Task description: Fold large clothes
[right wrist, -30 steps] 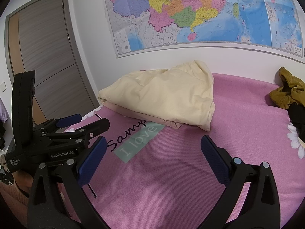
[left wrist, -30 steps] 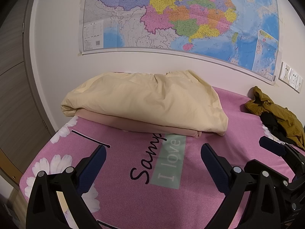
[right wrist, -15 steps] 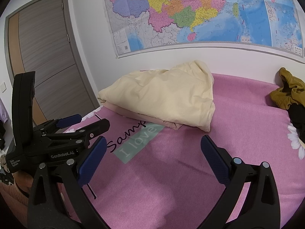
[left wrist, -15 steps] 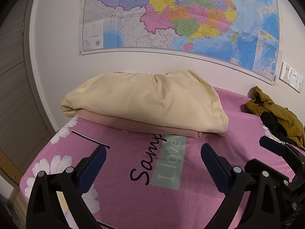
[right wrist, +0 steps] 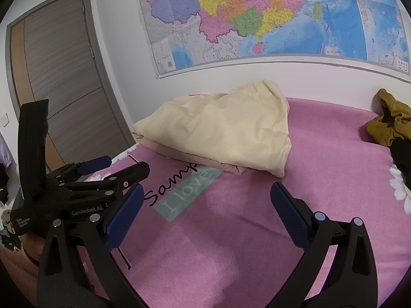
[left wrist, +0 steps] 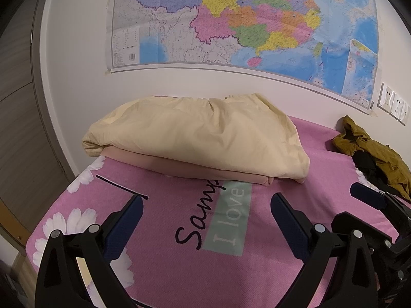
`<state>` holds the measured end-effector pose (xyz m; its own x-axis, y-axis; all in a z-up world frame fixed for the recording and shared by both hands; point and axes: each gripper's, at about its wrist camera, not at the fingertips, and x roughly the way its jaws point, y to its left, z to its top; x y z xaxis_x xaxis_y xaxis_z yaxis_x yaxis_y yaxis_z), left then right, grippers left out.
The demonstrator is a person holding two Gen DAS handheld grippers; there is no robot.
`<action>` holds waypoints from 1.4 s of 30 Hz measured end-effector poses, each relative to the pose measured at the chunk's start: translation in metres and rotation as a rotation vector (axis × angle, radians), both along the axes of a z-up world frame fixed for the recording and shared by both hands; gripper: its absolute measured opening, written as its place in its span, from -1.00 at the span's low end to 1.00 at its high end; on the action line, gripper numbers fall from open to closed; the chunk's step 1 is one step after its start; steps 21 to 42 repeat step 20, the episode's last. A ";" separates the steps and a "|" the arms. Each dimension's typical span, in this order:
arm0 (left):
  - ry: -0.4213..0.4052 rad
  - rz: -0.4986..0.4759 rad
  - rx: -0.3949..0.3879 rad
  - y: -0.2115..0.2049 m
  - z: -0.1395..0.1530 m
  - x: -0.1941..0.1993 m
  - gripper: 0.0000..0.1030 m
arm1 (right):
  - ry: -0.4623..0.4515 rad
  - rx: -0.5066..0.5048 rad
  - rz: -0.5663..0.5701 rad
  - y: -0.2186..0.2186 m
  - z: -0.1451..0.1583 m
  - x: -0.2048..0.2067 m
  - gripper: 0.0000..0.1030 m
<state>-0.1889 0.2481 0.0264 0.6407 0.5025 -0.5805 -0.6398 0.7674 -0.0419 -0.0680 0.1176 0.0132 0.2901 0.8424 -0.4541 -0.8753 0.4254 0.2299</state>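
Observation:
A folded cream cloth (left wrist: 195,138) (right wrist: 221,133) lies on top of a folded pale pink cloth (left wrist: 205,172) (right wrist: 200,160) at the far side of the pink bed cover (left wrist: 179,269) (right wrist: 231,243), against the wall. My left gripper (left wrist: 206,205) hovers open over the cover in front of the pile, with nothing between its fingers. My right gripper (right wrist: 206,200) is open too, nearer the bed's front, empty. The left gripper's body appears at the left of the right wrist view.
A crumpled mustard garment (left wrist: 372,151) (right wrist: 388,125) with a dark cloth beside it lies at the bed's right. A big map (left wrist: 244,20) hangs on the wall. A wooden door (right wrist: 61,82) stands left of the bed. Wall sockets (left wrist: 393,102) sit at the right.

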 end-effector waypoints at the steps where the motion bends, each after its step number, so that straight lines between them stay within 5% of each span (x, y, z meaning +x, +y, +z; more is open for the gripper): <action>1: 0.001 0.001 0.001 0.000 0.000 0.000 0.86 | 0.001 0.000 0.000 0.000 0.000 0.000 0.89; 10: 0.015 -0.014 0.015 -0.003 -0.004 0.006 0.86 | 0.010 0.006 -0.004 -0.003 -0.002 0.002 0.89; 20: 0.018 -0.149 -0.117 -0.024 -0.015 0.034 0.86 | 0.030 0.028 -0.127 -0.049 -0.005 0.015 0.89; 42: 0.018 -0.149 -0.117 -0.024 -0.015 0.034 0.86 | 0.030 0.028 -0.127 -0.049 -0.005 0.015 0.89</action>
